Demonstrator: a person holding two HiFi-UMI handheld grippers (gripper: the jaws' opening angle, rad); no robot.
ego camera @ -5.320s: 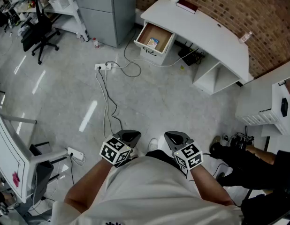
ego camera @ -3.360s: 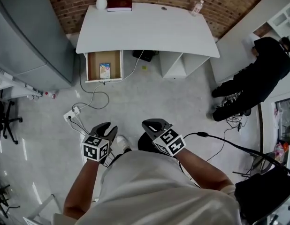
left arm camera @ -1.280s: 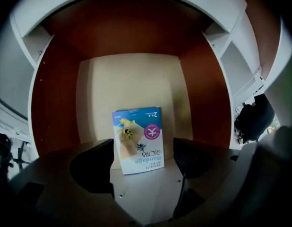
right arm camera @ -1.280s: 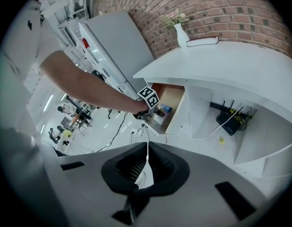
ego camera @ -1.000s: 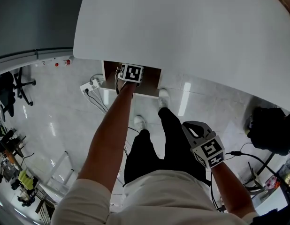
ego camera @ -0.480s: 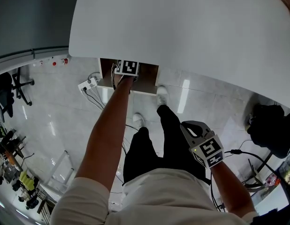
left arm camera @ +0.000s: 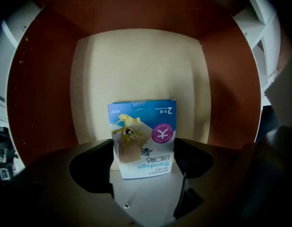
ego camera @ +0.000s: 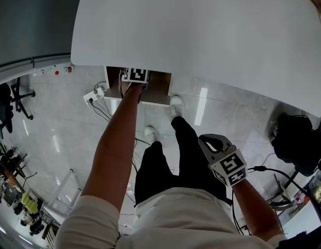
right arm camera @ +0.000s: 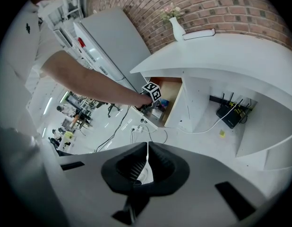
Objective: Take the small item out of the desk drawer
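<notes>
The small blue-and-white cardboard bandage box (left arm camera: pixel 142 136) has a glossy printed face. The open drawer (left arm camera: pixel 42 103) has smooth, reddish-brown, wood-look walls with a low sheen and a pale, matt board bottom. On the dark plastic left gripper (left arm camera: pixel 143 157) the jaws look matt, with a smooth, faintly reflective plate between them. The grey plastic right gripper (right arm camera: pixel 146 155) is matt too, its jaws ribbed on the inner faces. The white table (ego camera: pixel 202 30) has a smooth, matt top. The pale polished floor (ego camera: pixel 51 134) mirrors the lights. The red brick wall (right arm camera: pixel 221 8) is rough.
</notes>
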